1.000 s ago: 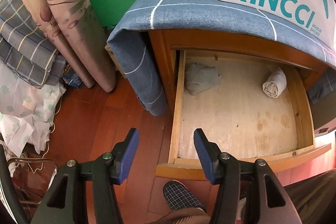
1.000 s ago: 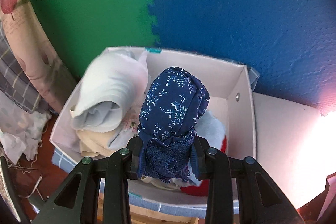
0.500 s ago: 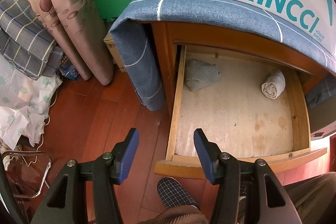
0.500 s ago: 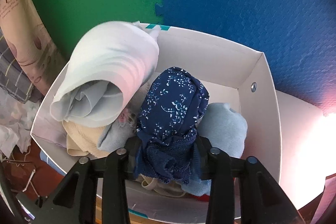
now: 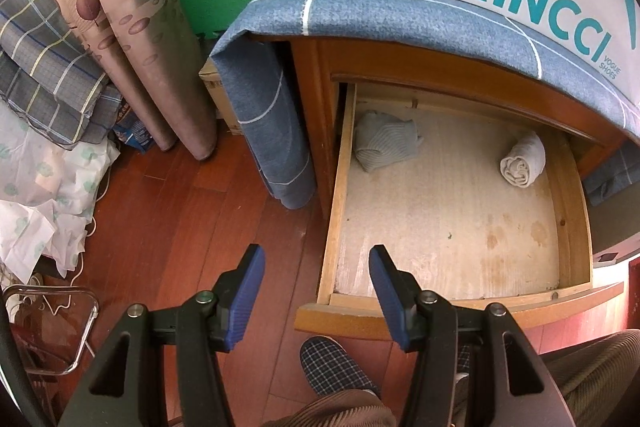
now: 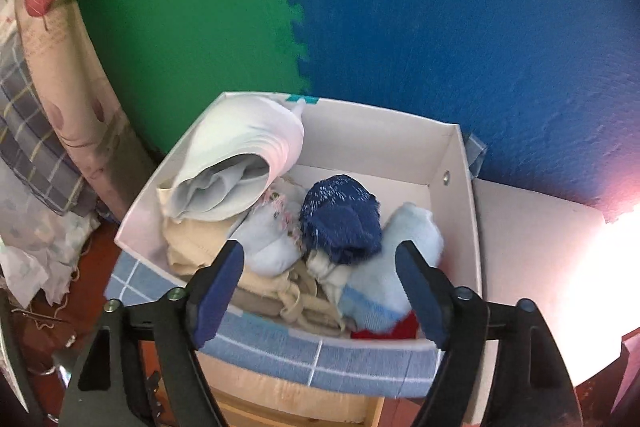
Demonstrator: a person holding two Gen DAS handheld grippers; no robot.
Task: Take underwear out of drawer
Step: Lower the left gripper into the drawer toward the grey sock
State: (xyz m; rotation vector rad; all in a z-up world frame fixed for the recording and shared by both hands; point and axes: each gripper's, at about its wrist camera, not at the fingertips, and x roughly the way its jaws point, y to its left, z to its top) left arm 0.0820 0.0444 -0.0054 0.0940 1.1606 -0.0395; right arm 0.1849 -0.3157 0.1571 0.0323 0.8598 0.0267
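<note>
My right gripper point(image 6: 320, 287) has its jaws opening, nothing between the pads; the dark blue floral underwear point(image 6: 340, 219) lies just ahead of the tips, loose on the pile in the white shoe box point(image 6: 460, 163). It reads as dropped off. Soft knit, bunched into a lumpy ball, lace edge at the near side.

My left gripper point(image 5: 316, 291) hangs half spread and empty, above the floor and the near left corner of the open wooden drawer point(image 5: 340, 187).

Two pieces remain in the drawer, both at the back: a grey ribbed piece point(image 5: 384, 145), crumpled and flattish, in the back left corner, and a pale rolled piece point(image 5: 522, 163) at the back right, a tight cylinder with its long axis running front to back and its spiral end toward me.

Next reach, I judge, goes forward and down into the drawer. The left gripper looks nearer; the grey piece lies almost straight ahead of it. The roll would pinch best across its width.
</note>
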